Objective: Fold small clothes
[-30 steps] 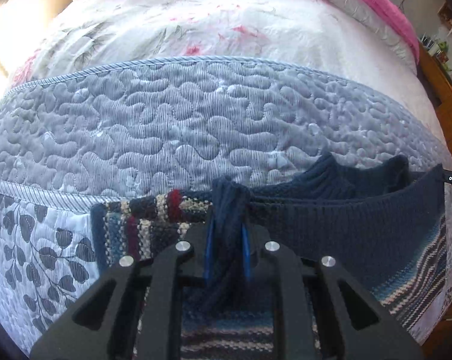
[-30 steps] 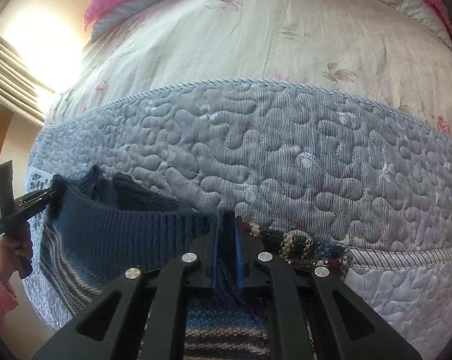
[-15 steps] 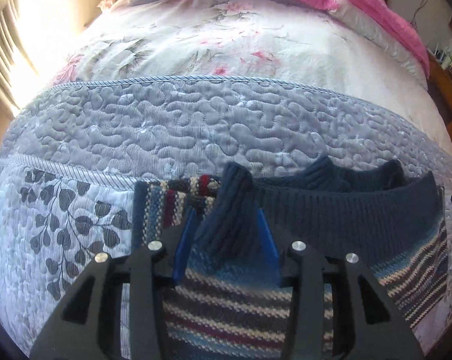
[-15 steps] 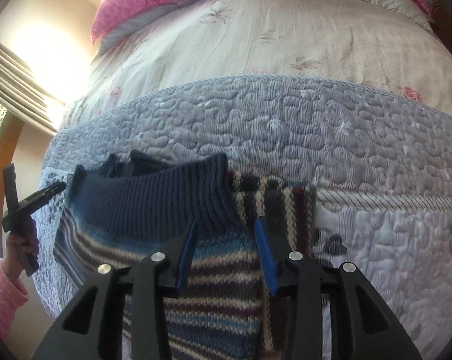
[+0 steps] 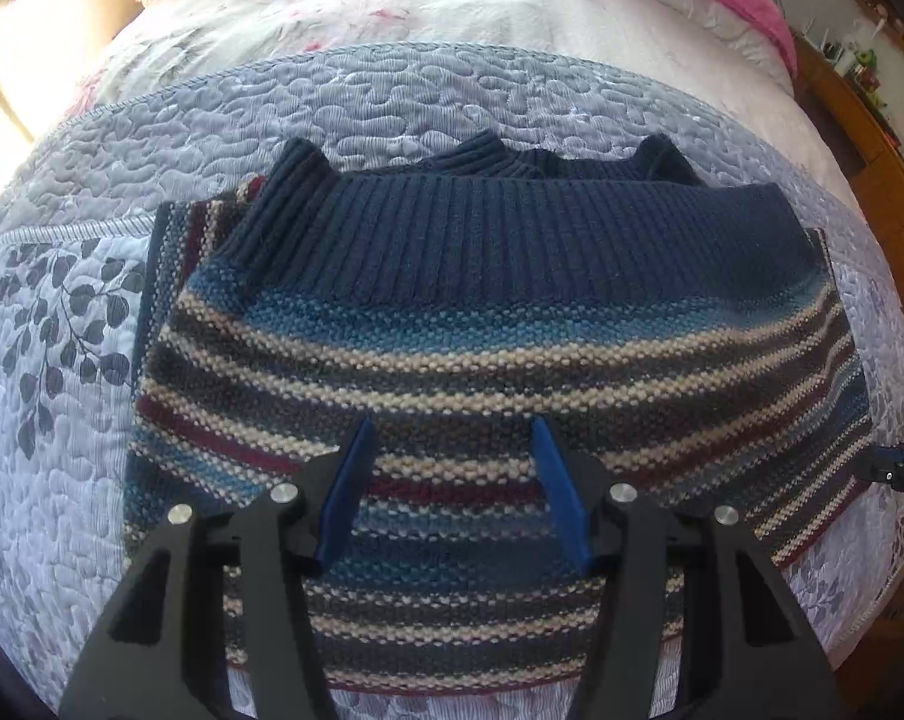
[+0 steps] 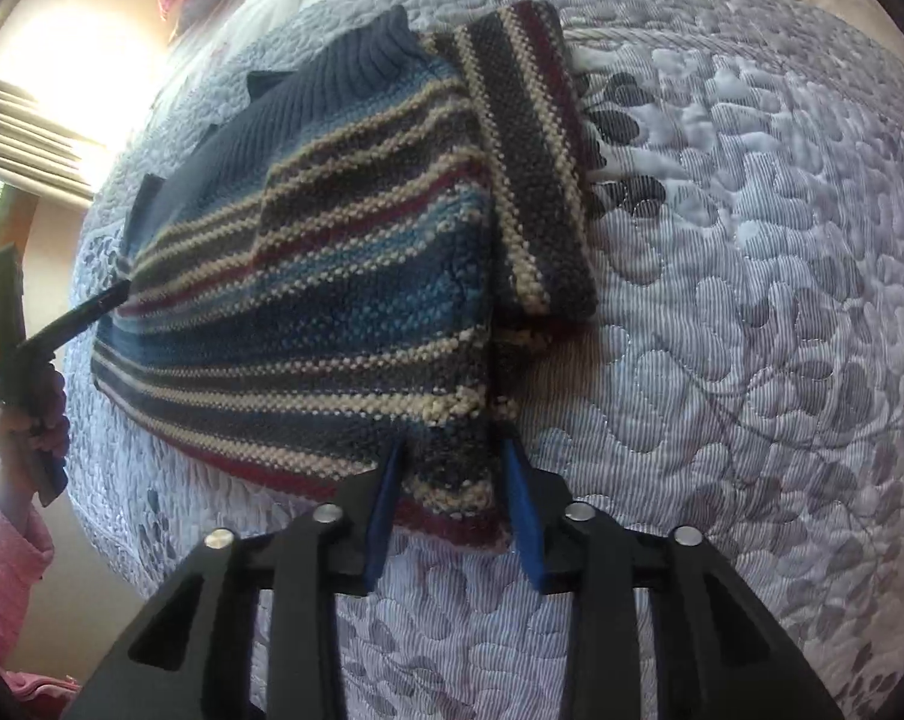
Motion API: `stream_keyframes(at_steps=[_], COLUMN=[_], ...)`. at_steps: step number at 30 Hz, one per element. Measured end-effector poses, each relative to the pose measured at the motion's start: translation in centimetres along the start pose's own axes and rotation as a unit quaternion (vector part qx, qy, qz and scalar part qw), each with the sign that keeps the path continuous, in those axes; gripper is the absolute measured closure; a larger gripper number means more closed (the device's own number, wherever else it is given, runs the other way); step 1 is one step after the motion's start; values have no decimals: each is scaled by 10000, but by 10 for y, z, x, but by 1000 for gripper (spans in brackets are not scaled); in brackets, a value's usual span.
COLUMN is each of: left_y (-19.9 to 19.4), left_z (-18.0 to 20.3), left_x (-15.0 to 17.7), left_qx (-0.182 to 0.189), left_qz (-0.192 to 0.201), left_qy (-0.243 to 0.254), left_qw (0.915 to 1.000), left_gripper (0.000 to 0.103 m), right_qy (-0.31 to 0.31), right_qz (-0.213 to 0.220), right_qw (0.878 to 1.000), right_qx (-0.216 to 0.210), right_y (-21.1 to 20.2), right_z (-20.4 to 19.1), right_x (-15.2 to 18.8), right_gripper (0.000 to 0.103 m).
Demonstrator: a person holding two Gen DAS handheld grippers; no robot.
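Striped knit sweater (image 5: 488, 324) lies folded on the quilted bedspread (image 5: 392, 102), ribbed navy hem on top; the left gripper (image 5: 452, 480) hovers over it, jaws spread and empty. Seen from the right wrist, the right gripper (image 6: 452, 480) stands released at the sweater's near corner. One more fold seems left. Sleeves are hidden inside.

Count was: 1 striped knit sweater (image 5: 482, 324), 1 quilted bedspread (image 5: 428, 96), 2 grippers, left gripper (image 5: 452, 444) and right gripper (image 6: 452, 462), 1 hand (image 6: 29, 420), 1 pink sleeve (image 6: 2, 558).
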State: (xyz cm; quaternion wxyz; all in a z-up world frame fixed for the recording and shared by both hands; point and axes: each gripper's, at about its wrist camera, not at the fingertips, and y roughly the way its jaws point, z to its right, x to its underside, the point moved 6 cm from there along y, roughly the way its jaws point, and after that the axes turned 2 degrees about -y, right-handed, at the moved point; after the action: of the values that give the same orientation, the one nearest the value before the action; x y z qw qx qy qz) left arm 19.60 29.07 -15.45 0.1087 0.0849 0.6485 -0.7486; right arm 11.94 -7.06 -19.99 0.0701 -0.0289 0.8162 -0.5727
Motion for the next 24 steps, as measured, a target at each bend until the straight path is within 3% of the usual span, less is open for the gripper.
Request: stream_keyframes(at_steps=[1, 3, 9, 11, 13, 15, 20, 24], left_y=[4, 9, 21, 20, 12, -2, -16, -3], left_z=[-2, -6, -6, -7, -7, -4, 15, 29], left_x=[0, 2, 8, 6, 3, -2, -11, -11], left_qx=[29, 83, -23, -26, -62, -43, 145, 129], left_qz=[-38, -123, -138, -173, -177, -24, 139, 27], left_qy=[-92, -210, -92, -115, -113, -109, -43, -50], left_qw=[9999, 9997, 9999, 9998, 9998, 9999, 9998, 9999], left_gripper=[44, 43, 40, 40, 41, 41, 36, 36], right_qy=[-14, 49, 98, 158, 62, -94, -100, 111], right_qz=[-28, -71, -306, -290, -160, 107, 410, 305], right_qw=[10000, 9999, 9993, 9994, 9995, 9992, 9986, 9992], right_qx=[-15, -55, 189, 142, 267, 384, 331, 222], right_y=[-1, -4, 14, 10, -4, -23, -30, -6], right_z=[0, 1, 12, 10, 7, 2, -5, 0], right_x=[-1, 0, 13, 9, 3, -8, -57, -85], right_gripper=[87, 90, 90, 87, 71, 62, 62, 64])
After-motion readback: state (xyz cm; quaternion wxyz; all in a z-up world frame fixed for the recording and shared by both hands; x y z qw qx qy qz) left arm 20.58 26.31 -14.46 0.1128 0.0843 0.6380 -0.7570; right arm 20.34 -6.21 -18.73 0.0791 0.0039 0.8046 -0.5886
